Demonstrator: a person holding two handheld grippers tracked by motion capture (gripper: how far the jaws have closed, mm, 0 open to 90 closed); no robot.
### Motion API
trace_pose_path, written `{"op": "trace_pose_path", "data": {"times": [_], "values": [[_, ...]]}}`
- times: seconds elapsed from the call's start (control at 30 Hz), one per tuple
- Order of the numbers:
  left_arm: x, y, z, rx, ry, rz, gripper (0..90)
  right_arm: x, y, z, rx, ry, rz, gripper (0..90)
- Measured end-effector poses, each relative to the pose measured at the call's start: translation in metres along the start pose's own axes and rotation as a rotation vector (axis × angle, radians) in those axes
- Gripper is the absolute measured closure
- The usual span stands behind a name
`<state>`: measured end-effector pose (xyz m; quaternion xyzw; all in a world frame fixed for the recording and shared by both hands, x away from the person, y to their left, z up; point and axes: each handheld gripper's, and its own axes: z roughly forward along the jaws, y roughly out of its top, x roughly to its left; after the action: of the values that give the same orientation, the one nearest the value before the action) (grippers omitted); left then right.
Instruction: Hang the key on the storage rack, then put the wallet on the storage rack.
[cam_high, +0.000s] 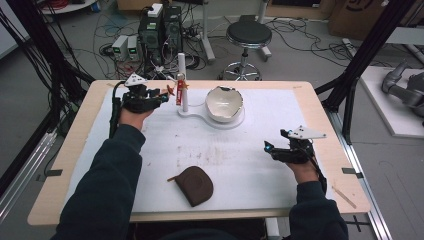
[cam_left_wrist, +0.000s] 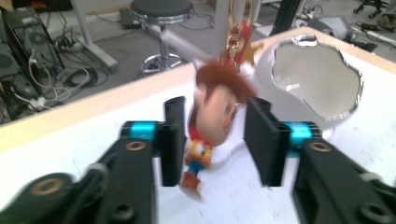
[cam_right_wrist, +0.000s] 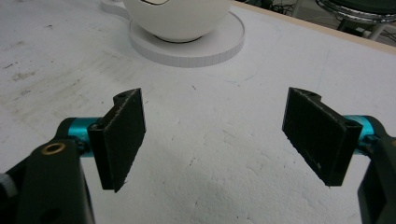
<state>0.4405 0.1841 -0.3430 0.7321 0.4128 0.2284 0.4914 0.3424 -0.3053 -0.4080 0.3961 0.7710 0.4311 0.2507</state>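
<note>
The left gripper (cam_left_wrist: 212, 140) is being held at the far left of the desk (cam_high: 310, 100), beside a white stand (cam_high: 184, 102) from whose upright post a small figurine charm (cam_left_wrist: 212, 126) is being suspended by a red-and-gold strap (cam_left_wrist: 238, 39). In the left gripper view the figurine, brown-haired and blurred, is being framed between the two black jaws, which are parted wider than its head; the left jaw is lying just beside it, though contact cannot be told. The figurine's long axis is running roughly vertically, head up and feet down, slightly tilted, so that it is being crossed at right angles by the closing line of the jaws. A white bowl (cam_high: 224, 104) with a broken rim is being carried on the round base of the same stand, to the right of the post. The right gripper (cam_right_wrist: 212, 135) is being held wide open and empty, low over the near right of the desk, well apart from the stand. A brown pouch (cam_high: 195, 185) is lying near the front edge. The left gripper is judged the nearer one to the figurine.
</note>
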Motion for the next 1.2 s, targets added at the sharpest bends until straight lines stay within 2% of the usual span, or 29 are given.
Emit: {"op": "trace_pose_path", "data": {"times": [0.2,0.23,0.27,0.33,0.37,0.6,0.63,0.67,0.8,0.83,0.87,0.9,0.93,0.97,1.03,1.07,1.1,1.2], "values": [[-0.011,-0.024,-0.016,-0.052,-0.063,0.022,45.7,0.001,0.000,0.001,0.000,0.004,-0.002,21.8],[-0.011,-0.024,-0.016,-0.052,-0.063,0.022,42.0,0.000,0.001,0.001,0.000,0.005,-0.001,21.8],[-0.013,-0.032,-0.022,-0.063,-0.065,0.024,37.7,0.000,0.001,0.003,-0.003,0.008,-0.002,21.8],[-0.014,-0.036,-0.025,-0.071,-0.056,0.021,25.6,0.001,0.002,0.004,-0.004,0.014,0.002,21.7],[-0.014,-0.040,-0.027,-0.079,-0.051,0.012,22.2,0.001,0.003,0.005,-0.001,0.013,0.008,21.7],[-0.009,-0.077,-0.040,-0.100,-0.058,-0.035,21.7,0.001,0.002,0.009,0.001,0.016,0.007,21.7],[-0.009,-0.081,-0.041,-0.083,-0.060,-0.039,21.7,0.001,0.002,0.009,-0.002,0.015,0.007,21.7],[-0.010,-0.081,-0.041,-0.066,-0.061,-0.040,21.7,0.002,0.002,0.009,-0.003,0.015,0.009,21.6],[-0.015,-0.088,-0.046,-0.083,-0.075,-0.019,21.8,0.004,0.001,0.008,0.000,0.028,0.007,21.6],[-0.017,-0.090,-0.046,-0.084,-0.085,-0.020,21.7,0.006,0.002,0.008,0.003,0.038,0.007,21.6],[-0.019,-0.093,-0.046,-0.084,-0.113,-0.028,21.8,0.008,0.003,0.008,0.004,0.049,0.013,21.6],[-0.019,-0.093,-0.046,-0.084,-0.113,-0.028,21.7,0.009,0.003,0.008,0.006,0.050,0.006,21.6],[-0.020,-0.093,-0.046,-0.081,-0.152,-0.035,21.7,0.009,0.003,0.008,0.006,0.050,0.006,21.6],[-0.022,-0.093,-0.046,-0.081,-0.173,-0.022,21.8,0.011,0.003,0.011,0.016,0.060,-0.005,21.7],[-0.023,-0.095,-0.046,-0.080,-0.187,-0.020,21.8,0.012,0.003,0.011,0.025,0.059,-0.007,21.7],[-0.024,-0.098,-0.045,-0.067,-0.215,-0.029,21.8,0.012,0.002,0.012,0.034,0.060,-0.009,21.7],[-0.024,-0.098,-0.045,-0.067,-0.215,-0.029,21.7,0.012,0.002,0.012,0.034,0.060,-0.009,21.7],[-0.026,-0.100,-0.043,-0.054,-0.252,-0.032,21.8,0.012,0.001,0.011,0.031,0.065,-0.008,21.7]]}}
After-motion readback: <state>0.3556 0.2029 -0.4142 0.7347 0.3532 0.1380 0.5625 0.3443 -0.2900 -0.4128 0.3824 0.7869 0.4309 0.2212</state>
